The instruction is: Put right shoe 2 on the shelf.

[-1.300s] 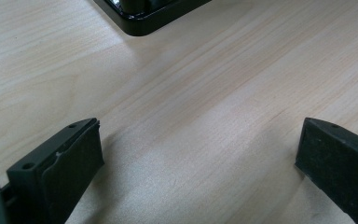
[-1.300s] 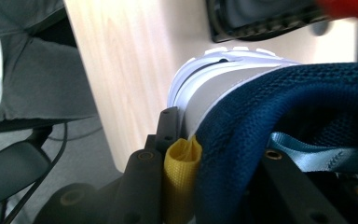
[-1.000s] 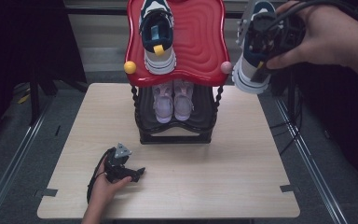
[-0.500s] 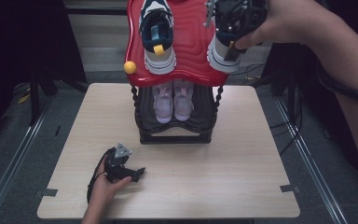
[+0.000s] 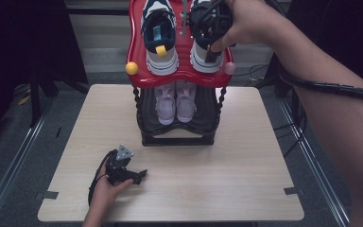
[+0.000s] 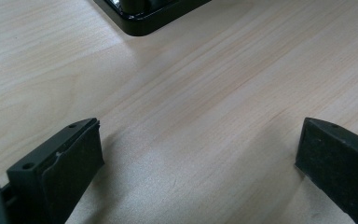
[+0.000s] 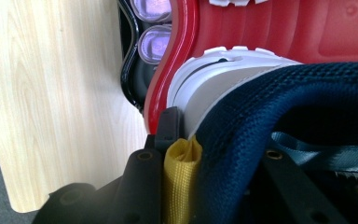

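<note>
A navy and white sneaker (image 5: 159, 42) with a yellow heel tab lies on the left half of the rack's red top shelf (image 5: 134, 52). Its mate (image 5: 203, 56) is over the shelf's right half, with my right gripper (image 5: 210, 21) shut on its heel. In the right gripper view the jaws clamp the navy mesh collar (image 7: 270, 93) and yellow pull tab (image 7: 181, 182), and the white sole sits against the red shelf (image 7: 307, 32). My left gripper (image 5: 139, 176) rests on the table near the front left, open (image 6: 198, 158) with bare wood between its jaws.
A pair of lilac shoes (image 5: 175, 101) sits on the black lower shelf, toes toward me. The rack's black base (image 6: 144, 18) stands just beyond the left gripper. The wooden table (image 5: 246, 161) stretches wide in front of the rack.
My right hand has carried the sneaker leftward from beyond the rack's right side to over the right half of the red shelf. The left hand has stayed put.
</note>
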A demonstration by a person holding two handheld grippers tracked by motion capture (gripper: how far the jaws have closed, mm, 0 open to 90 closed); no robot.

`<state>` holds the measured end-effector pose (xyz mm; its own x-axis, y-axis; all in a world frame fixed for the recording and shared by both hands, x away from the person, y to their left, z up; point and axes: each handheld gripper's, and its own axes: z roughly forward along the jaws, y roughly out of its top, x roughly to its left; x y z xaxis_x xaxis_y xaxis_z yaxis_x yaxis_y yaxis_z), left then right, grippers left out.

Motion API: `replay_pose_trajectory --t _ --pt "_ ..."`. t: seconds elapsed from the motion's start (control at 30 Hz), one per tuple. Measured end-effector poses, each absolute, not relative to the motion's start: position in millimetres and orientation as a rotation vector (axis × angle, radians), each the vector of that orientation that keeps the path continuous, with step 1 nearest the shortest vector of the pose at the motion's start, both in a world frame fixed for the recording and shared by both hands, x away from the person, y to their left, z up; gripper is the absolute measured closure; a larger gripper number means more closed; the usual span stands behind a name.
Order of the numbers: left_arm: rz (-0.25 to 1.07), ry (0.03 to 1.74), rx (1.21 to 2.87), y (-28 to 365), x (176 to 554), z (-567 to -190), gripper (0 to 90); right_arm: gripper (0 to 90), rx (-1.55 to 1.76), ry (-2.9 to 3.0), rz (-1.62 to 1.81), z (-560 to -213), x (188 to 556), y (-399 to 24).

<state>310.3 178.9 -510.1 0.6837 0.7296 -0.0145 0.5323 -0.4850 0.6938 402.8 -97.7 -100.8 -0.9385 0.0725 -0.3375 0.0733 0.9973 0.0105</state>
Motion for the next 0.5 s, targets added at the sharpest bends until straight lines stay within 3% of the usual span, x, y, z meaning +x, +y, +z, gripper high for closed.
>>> replay_pose_trajectory --t 0.5 --pt "0.37 0.963 2.206 178.9 310.3 -510.1 0.0 71.0 0.065 2.811 -0.002 -112.9 422.9 -75.9"
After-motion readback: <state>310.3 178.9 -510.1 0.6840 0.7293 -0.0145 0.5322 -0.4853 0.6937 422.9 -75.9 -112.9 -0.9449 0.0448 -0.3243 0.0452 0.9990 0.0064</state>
